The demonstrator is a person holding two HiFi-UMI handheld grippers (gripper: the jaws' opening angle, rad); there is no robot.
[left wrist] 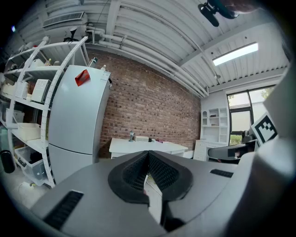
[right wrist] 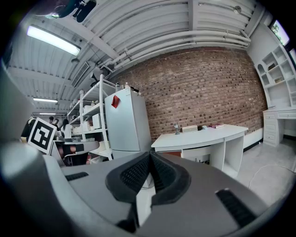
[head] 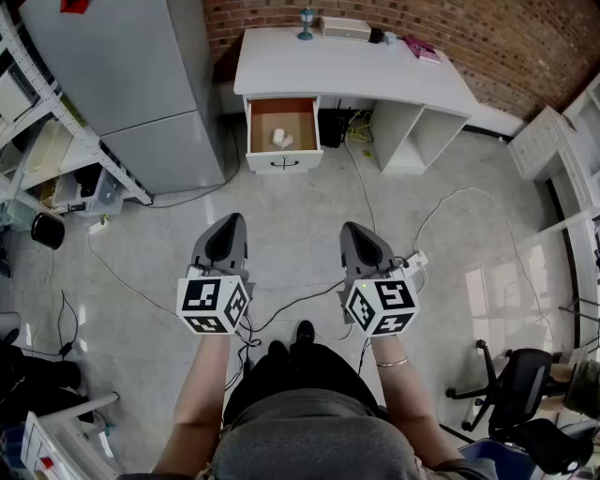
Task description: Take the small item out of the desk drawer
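Two grippers hang side by side over the floor in the head view, the left gripper (head: 228, 225) and the right gripper (head: 356, 232), both well apart from the white desk (head: 281, 61) by the brick wall (head: 281, 11). The drawer (head: 284, 161) stands pulled out under the desk's left end. The small item (head: 281, 139), white, lies inside near the drawer's front edge, untouched.

In the left gripper view the jaws are pressed together with nothing between them. The desk shows beyond them, beside a grey fridge (left wrist: 76, 115).

In the right gripper view the jaws likewise meet tip to tip, empty, facing the desk.
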